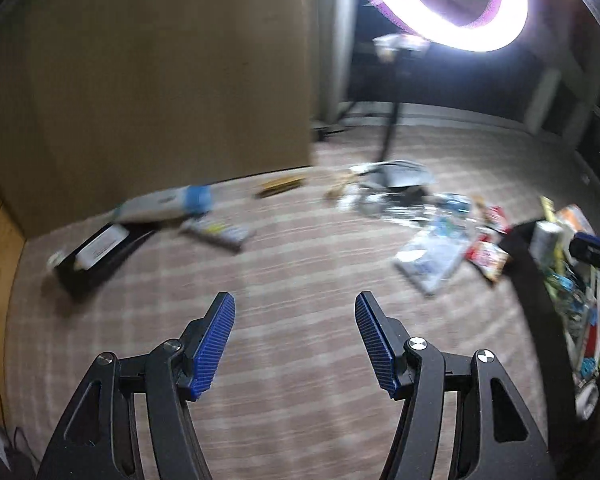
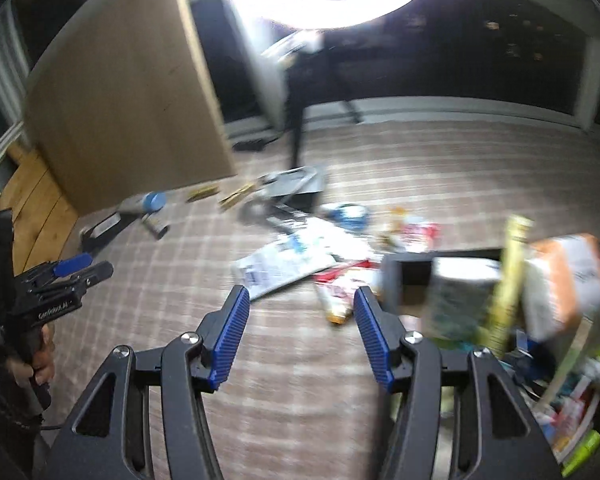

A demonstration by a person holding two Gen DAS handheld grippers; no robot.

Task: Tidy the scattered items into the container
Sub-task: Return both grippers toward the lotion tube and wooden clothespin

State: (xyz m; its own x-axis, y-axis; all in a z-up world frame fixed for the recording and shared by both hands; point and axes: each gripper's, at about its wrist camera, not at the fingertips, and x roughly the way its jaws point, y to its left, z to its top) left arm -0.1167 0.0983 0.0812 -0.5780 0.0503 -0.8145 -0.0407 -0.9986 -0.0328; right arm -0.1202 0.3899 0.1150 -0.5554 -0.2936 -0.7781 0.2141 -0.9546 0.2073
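A checked beige carpet floor (image 1: 300, 280) fills both views, with a tall tan cardboard box (image 1: 148, 80) standing at the far left and a glaring white ring light (image 1: 448, 4) on a dark stand behind it. At the right sits the black rectangular container (image 2: 416, 270), already crowded with packets: an orange-and-white bag (image 2: 564, 280), a pale patterned carton (image 2: 460, 300) and a thin yellow-green stick pack (image 2: 508, 280) stand up out of it. Scattered items lie on the floor just left of the container: a flat clear plastic packet with blue print (image 2: 284, 260) and a red-and-white snack pouch (image 2: 340, 292) touching its near edge. Further left, near the box, lie a black flat case with a white label (image 1: 100, 252) and a white bottle with a blue band (image 1: 168, 202), on its side; motion blur keeps their print unreadable.

The left hand-held gripper (image 1: 296, 320) hangs over bare carpet, blue ribbed pads spread wide and empty. The right hand-held gripper (image 2: 300, 312) is likewise parted with nothing between its pads, close to the container's near corner. In the right wrist view the other tool's black body carries white lettering, probably "GenRobot.AI"
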